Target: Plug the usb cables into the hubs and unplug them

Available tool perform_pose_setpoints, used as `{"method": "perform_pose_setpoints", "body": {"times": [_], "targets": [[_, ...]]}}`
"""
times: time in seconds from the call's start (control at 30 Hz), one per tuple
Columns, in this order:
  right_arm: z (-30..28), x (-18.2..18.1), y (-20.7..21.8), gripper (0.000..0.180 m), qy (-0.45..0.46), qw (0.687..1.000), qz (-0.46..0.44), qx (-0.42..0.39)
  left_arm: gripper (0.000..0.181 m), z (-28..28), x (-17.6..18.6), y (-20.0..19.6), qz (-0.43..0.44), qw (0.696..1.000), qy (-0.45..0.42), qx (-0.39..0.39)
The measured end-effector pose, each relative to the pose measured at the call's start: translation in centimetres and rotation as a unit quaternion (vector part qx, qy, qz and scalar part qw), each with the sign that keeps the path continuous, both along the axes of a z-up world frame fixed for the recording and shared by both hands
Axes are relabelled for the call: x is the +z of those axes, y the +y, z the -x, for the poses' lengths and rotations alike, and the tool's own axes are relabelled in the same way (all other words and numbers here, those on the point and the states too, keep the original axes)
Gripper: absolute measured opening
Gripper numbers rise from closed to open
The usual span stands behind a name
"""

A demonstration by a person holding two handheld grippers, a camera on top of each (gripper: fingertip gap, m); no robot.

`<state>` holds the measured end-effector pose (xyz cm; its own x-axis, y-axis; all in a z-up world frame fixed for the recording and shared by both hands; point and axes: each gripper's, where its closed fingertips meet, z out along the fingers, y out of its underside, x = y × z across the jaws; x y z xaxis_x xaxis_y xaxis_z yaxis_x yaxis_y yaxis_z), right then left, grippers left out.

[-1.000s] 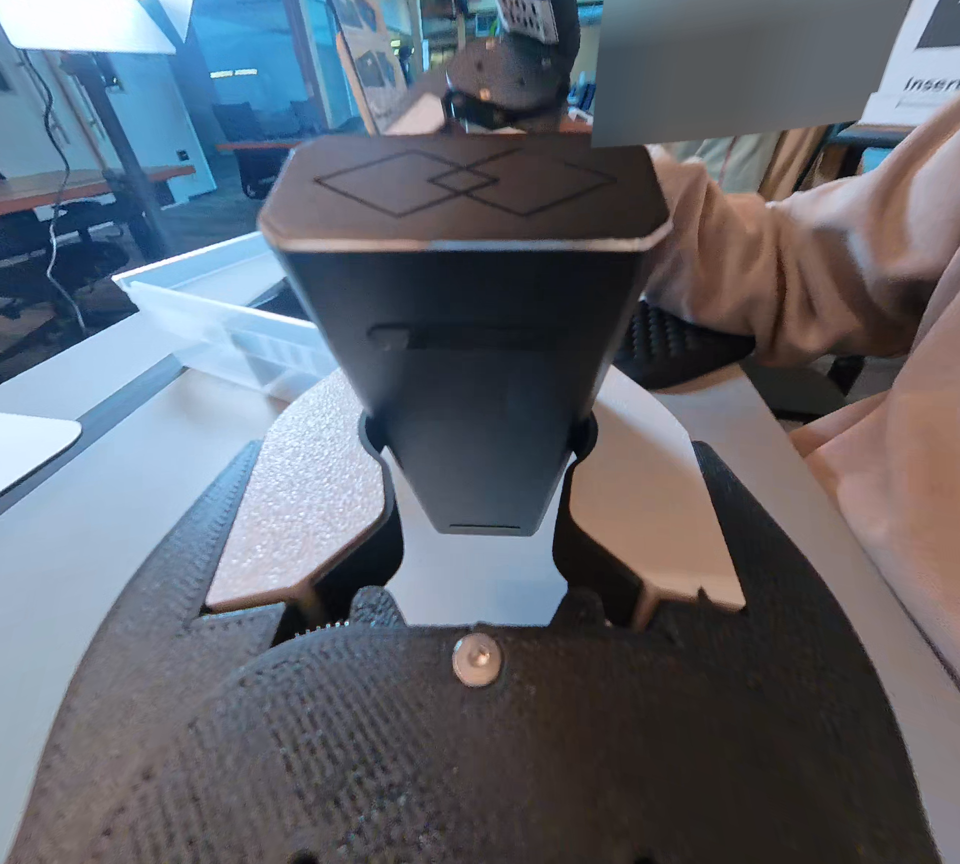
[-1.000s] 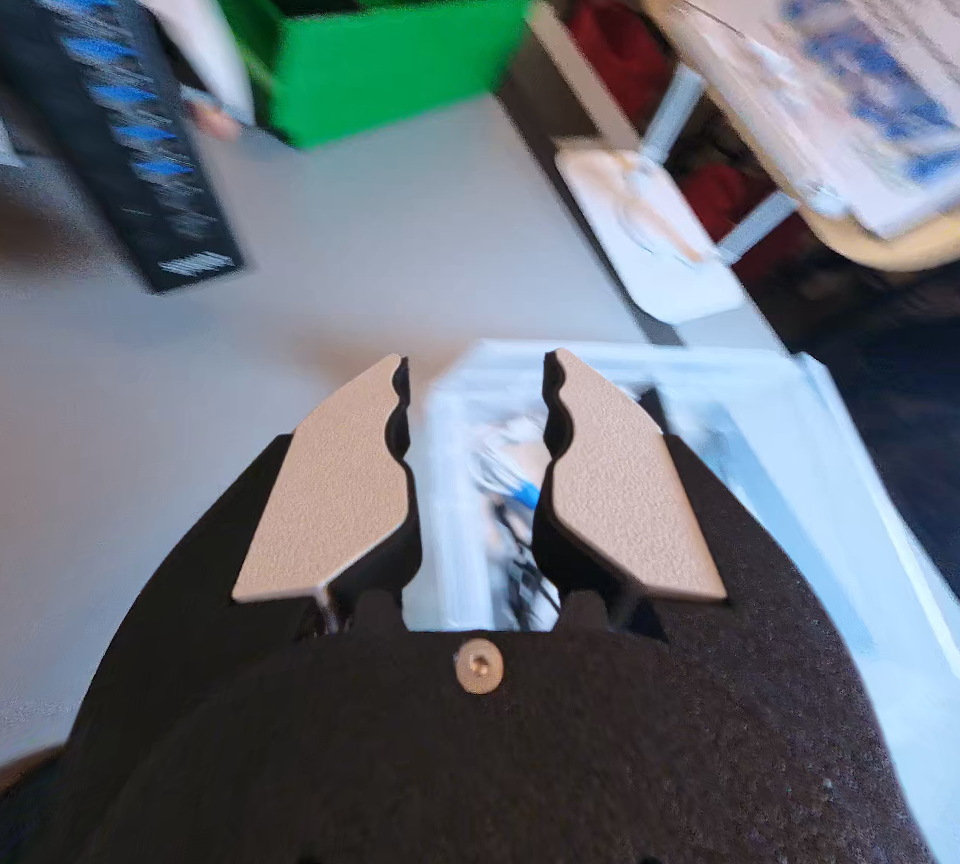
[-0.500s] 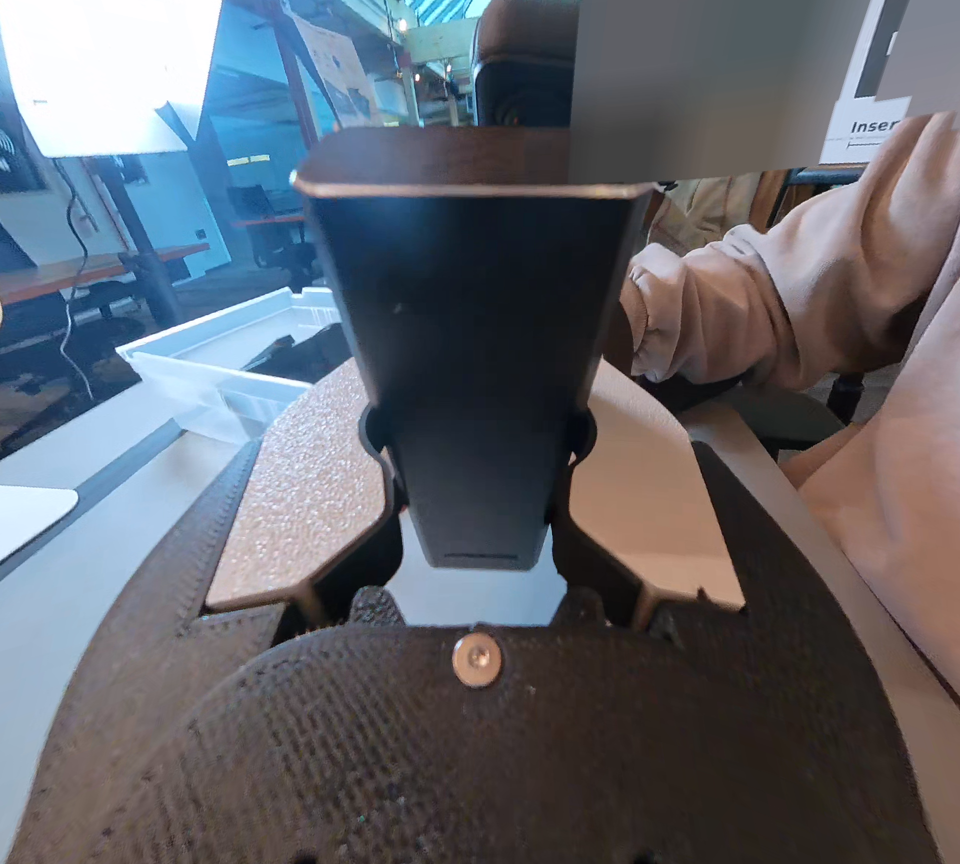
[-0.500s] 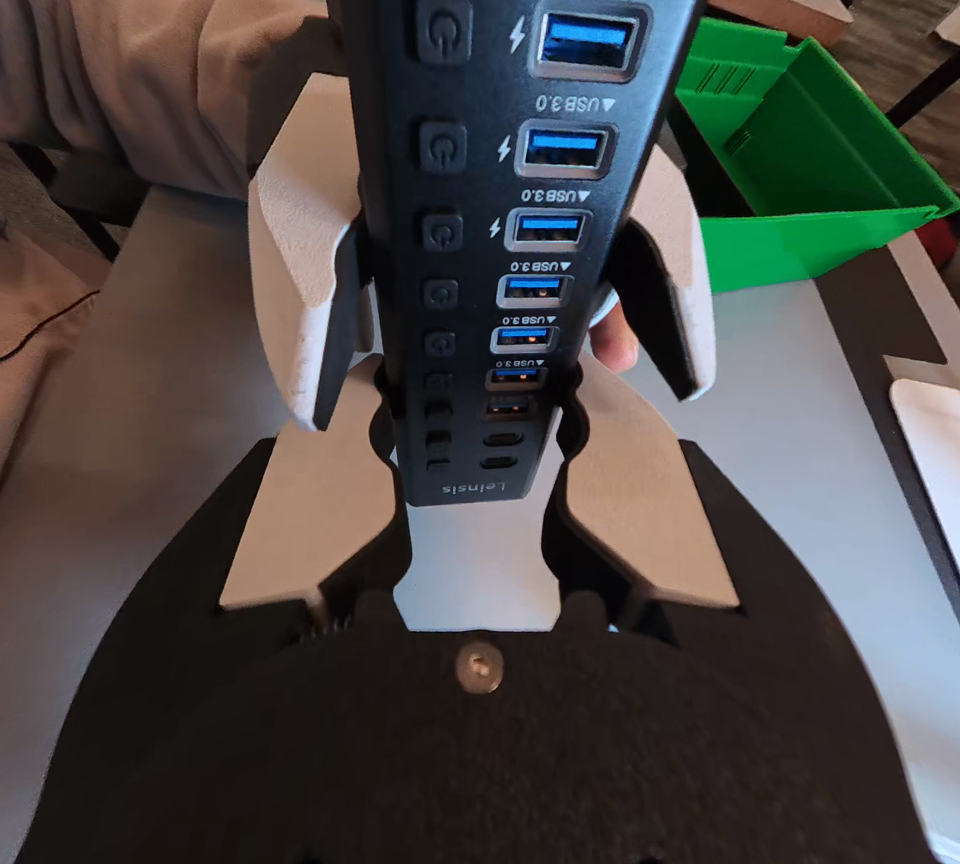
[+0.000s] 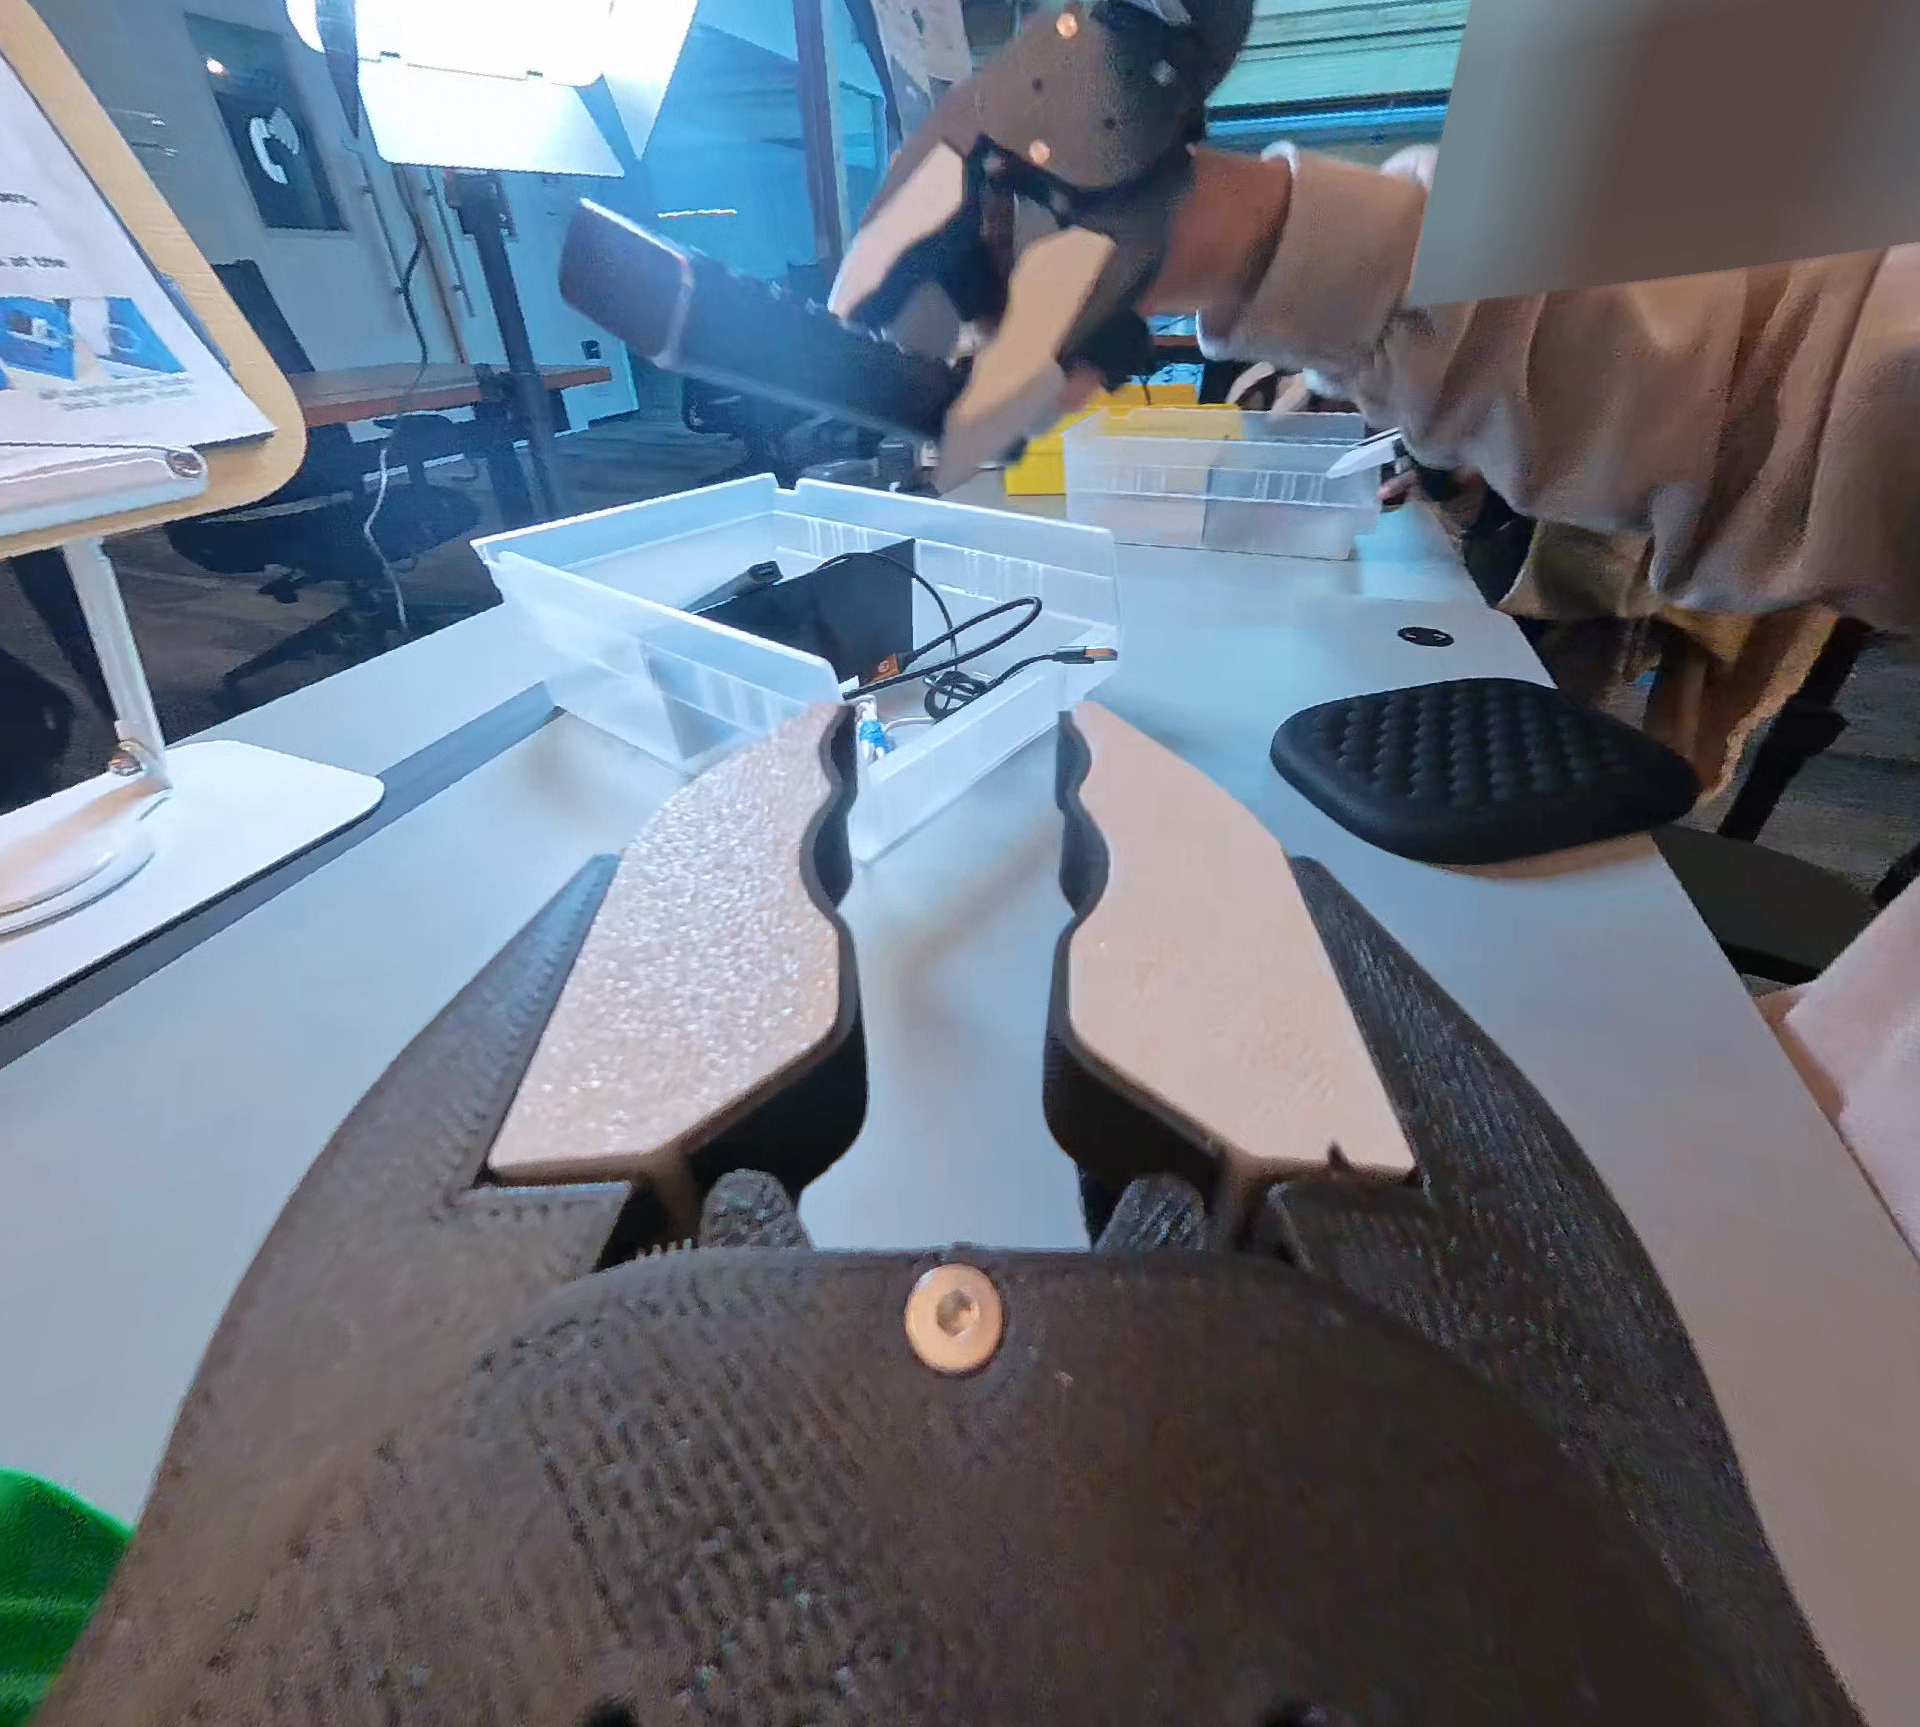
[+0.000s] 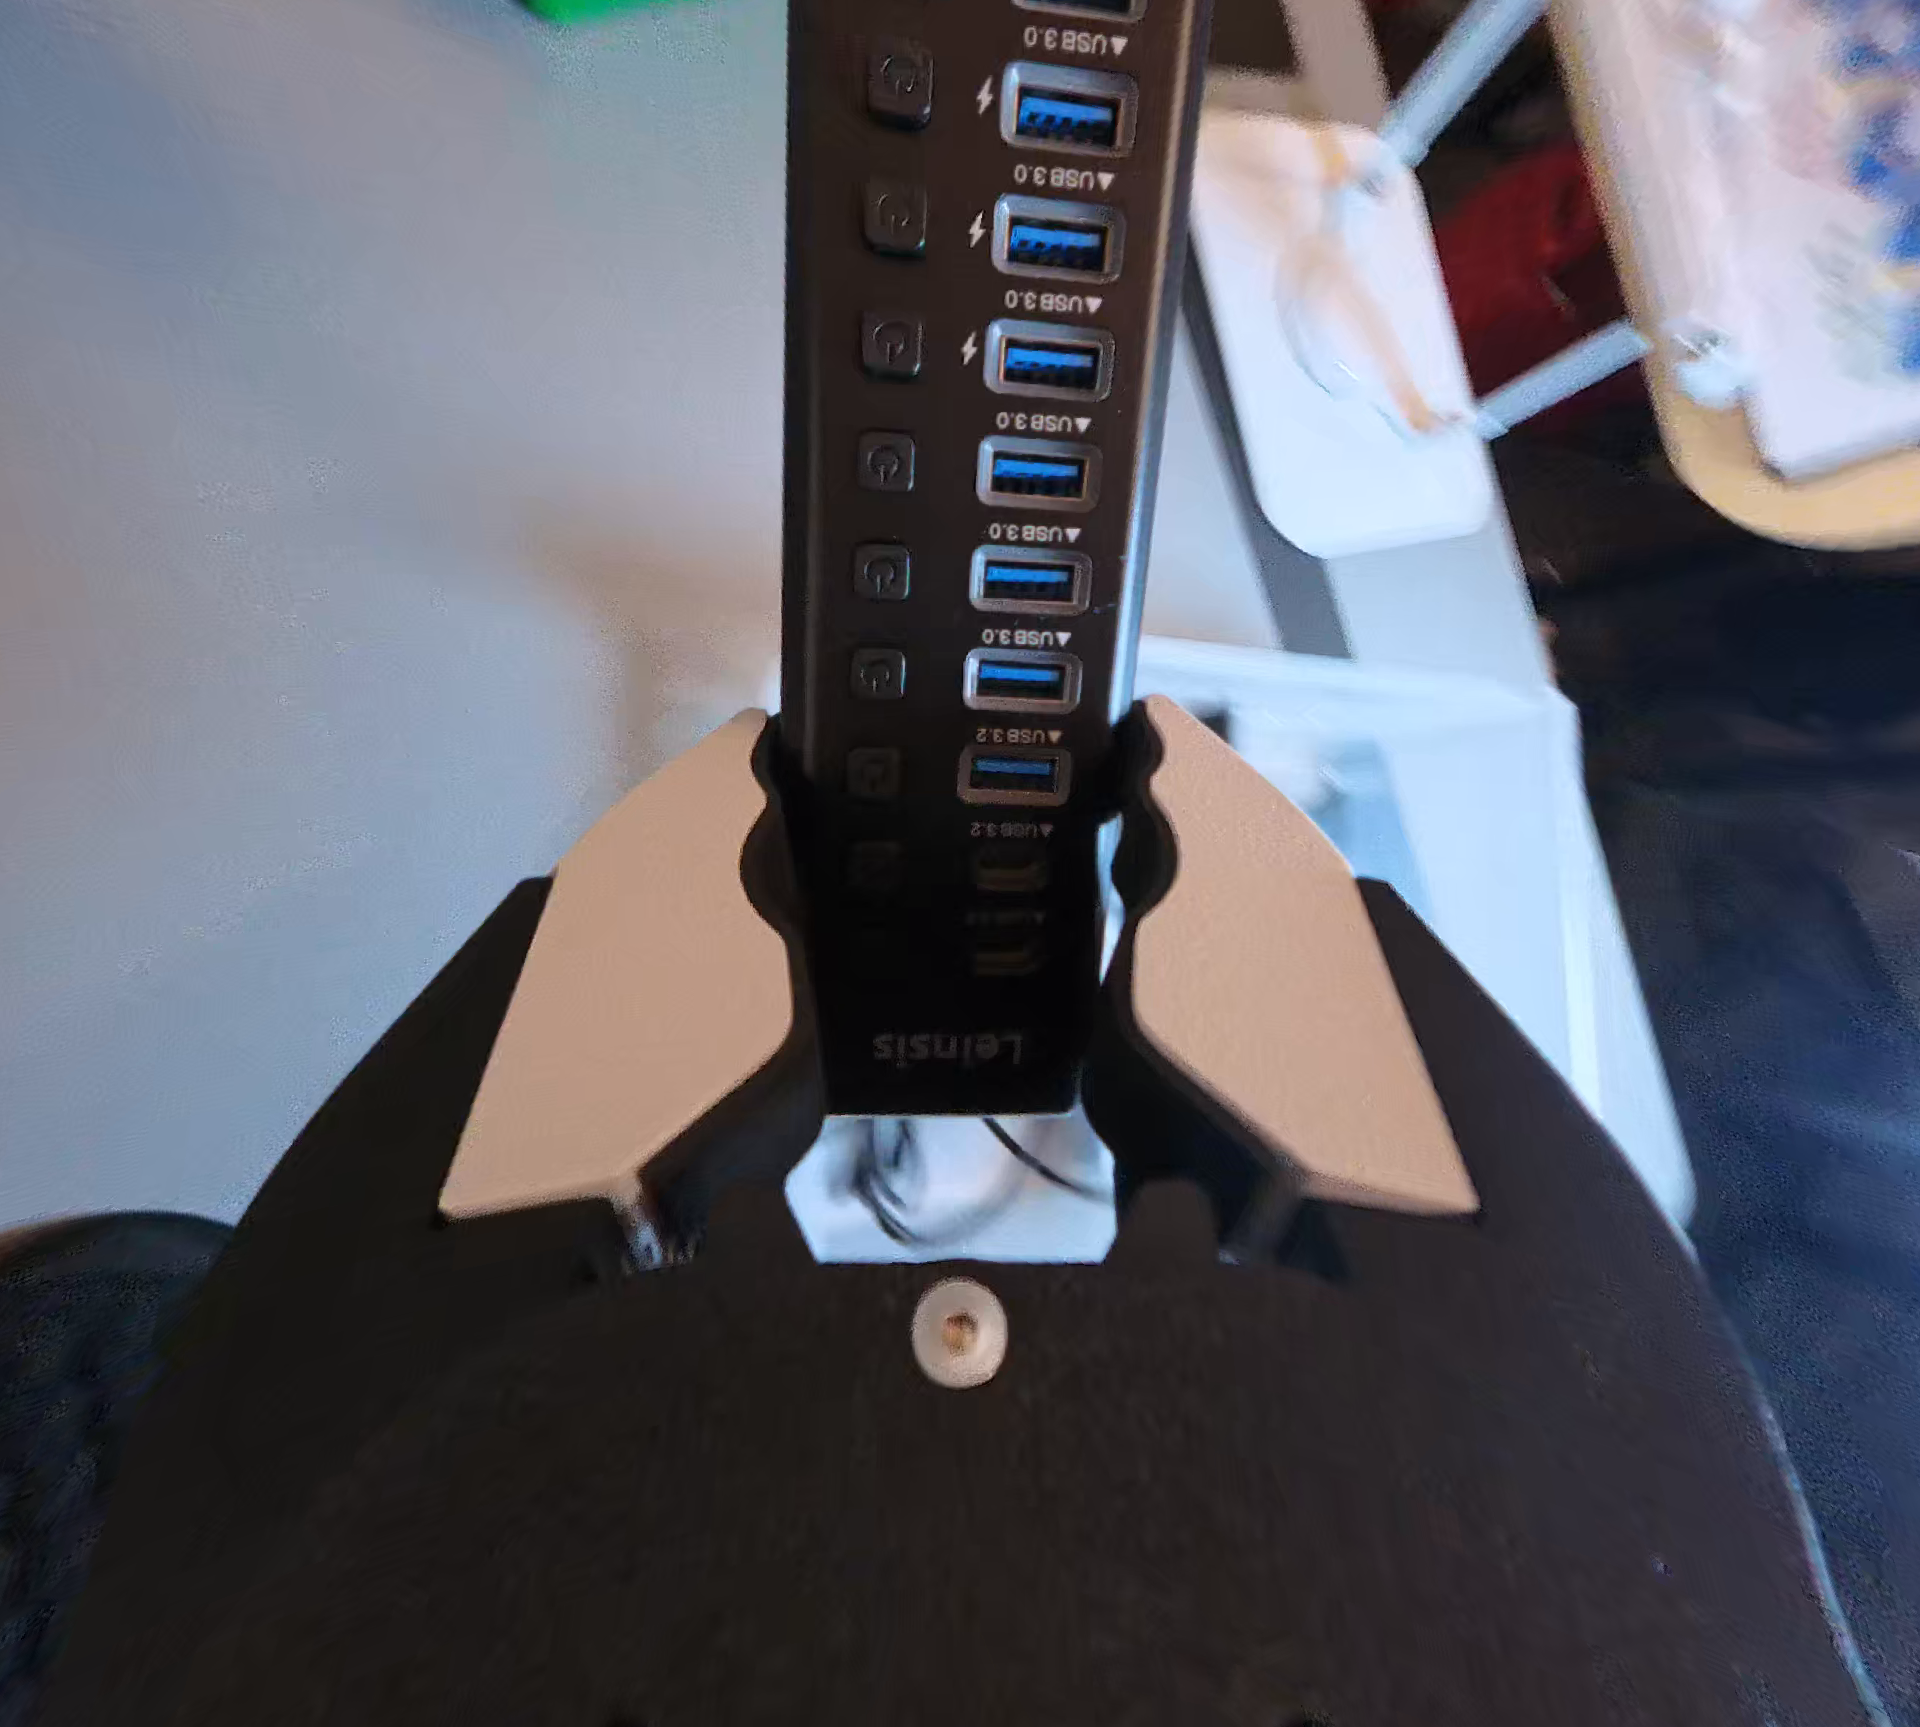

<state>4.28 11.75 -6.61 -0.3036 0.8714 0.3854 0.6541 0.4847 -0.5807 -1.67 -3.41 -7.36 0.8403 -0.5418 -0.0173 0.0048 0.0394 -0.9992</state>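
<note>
Hub (image 6: 987,430) is now sitting in the right gripper (image 6: 951,836) only: fingers are clamping its lower end, port side facing the camera, blue sockets all empty, body sticking out well past the fingertips. Half a second ago both grippers were pinching it; the left gripper (image 5: 951,836) has let go and is backing off, fingers standing partly apart with nothing between them, hovering low over the grey table (image 5: 364,898).

In the left wrist view the hub (image 5: 748,332) is hanging in the air, tilted, above and behind the clear bin (image 5: 665,659), carried by the right gripper (image 5: 977,327).

So the handover is reading as done. My take: the right side is becoming the holder, and the left is freeing up to fetch a plug.

Cables (image 5: 977,649) are lying coiled in the clear bin just ahead of the left fingertips, with one connector end (image 5: 1086,654) poking over the bin's far wall. A black block is also sitting in there; I can't tell what it is.

Nothing plugged yet, so the task is looking barely started.

Watch-outs, judging from this:
- hub is being gripped at one end only, so a long lever; insertion force may be twisting it in the pads
- right view is blurring, so the hub is probably not settled

Also in view: a black wrist pad (image 5: 1475,763) on the right and a white stand base (image 5: 156,825) on the left.
</note>
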Motion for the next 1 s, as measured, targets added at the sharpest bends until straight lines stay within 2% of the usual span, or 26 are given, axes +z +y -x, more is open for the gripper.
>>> {"method": "perform_pose_setpoints", "body": {"times": [0.03, 0.17, 0.27, 0.33, 0.57, 0.73, 0.83, 1.0], "targets": [[-0.4, 0.8, 2.7, 0.061, -0.008, 0.999, -0.019, -0.030, 0.033, 0.2, -0.1, 0.1, 0.002, 1.000, 0.002, 0.007], [-1.7, 2.2, 13.3, 0.063, -0.042, 0.986, -0.072, -0.142, 0.022, 1.0, -0.9, 0.6, 0.014, 0.999, 0.018, 0.033], [-2.5, 0.4, 18.7, 0.061, -0.088, 0.977, -0.072, -0.180, 0.013, 1.6, -1.3, 0.7, 0.012, 0.998, 0.041, 0.050], [-2.7, -1.8, 20.9, 0.061, -0.125, 0.973, -0.067, -0.180, 0.010, 1.8, -1.6, 0.7, 0.013, 0.997, 0.058, 0.055], [-1.2, -9.6, 22.2, 0.061, -0.238, 0.959, 0.007, -0.155, 0.007, 0.6, -4.0, 1.0, 0.032, 0.992, 0.115, 0.036], [-1.1, -11.7, 23.6, 0.061, -0.282, 0.944, 0.017, -0.170, 0.007, -0.3, -5.3, 1.0, 0.041, 0.988, 0.145, 0.019], [-0.5, -10.2, 24.1, 0.061, -0.256, 0.951, 0.003, -0.172, 0.014, -0.3, -5.2, 0.9, 0.047, 0.991, 0.128, 0.013], [1.2, -4.7, 21.7, 0.061, -0.153, 0.977, -0.012, -0.149, 0.024, 1.0, -4.8, 1.3, 0.060, 0.993, 0.093, 0.034]]}}
